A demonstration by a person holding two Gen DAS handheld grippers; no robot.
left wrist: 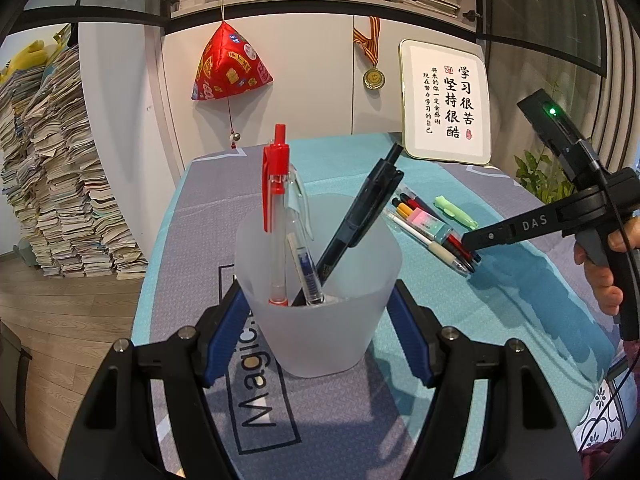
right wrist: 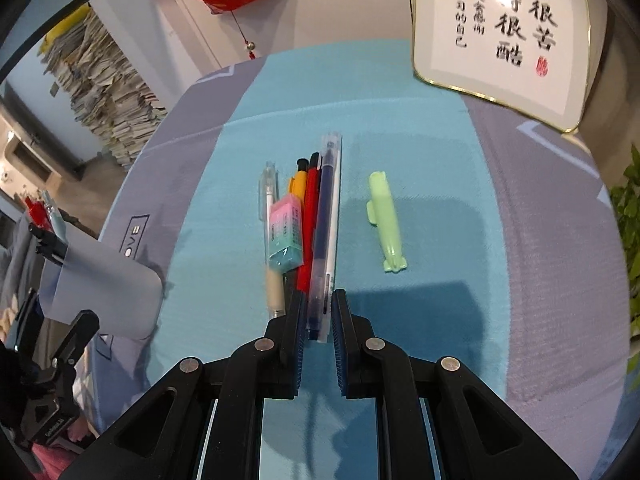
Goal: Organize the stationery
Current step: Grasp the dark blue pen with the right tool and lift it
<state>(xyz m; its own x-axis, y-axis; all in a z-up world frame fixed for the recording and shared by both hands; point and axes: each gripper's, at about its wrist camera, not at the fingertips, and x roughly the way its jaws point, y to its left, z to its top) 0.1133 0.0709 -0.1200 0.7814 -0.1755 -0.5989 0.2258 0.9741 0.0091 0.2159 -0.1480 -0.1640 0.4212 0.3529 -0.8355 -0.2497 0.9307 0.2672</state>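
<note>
My left gripper (left wrist: 316, 292) is shut on a frosted plastic cup (left wrist: 320, 336) standing on the mat. In the cup are a red pen (left wrist: 276, 184), a clear pen (left wrist: 308, 276) and a black pen (left wrist: 360, 220). To its right lies a row of pens with a pink-green eraser (right wrist: 285, 236) on top, and a green highlighter (right wrist: 386, 220) apart. My right gripper (right wrist: 319, 300) points down over the near end of the row, jaws shut to a narrow gap. The near end of a blue pen (right wrist: 326, 208) shows in that gap; no grip on it shows.
A framed calligraphy board (left wrist: 446, 100) leans against the wall at the table's back right. The teal and grey mat (left wrist: 500, 320) covers the table. Tall paper stacks (left wrist: 52, 184) stand on the floor at left, a plant (left wrist: 540, 180) at right.
</note>
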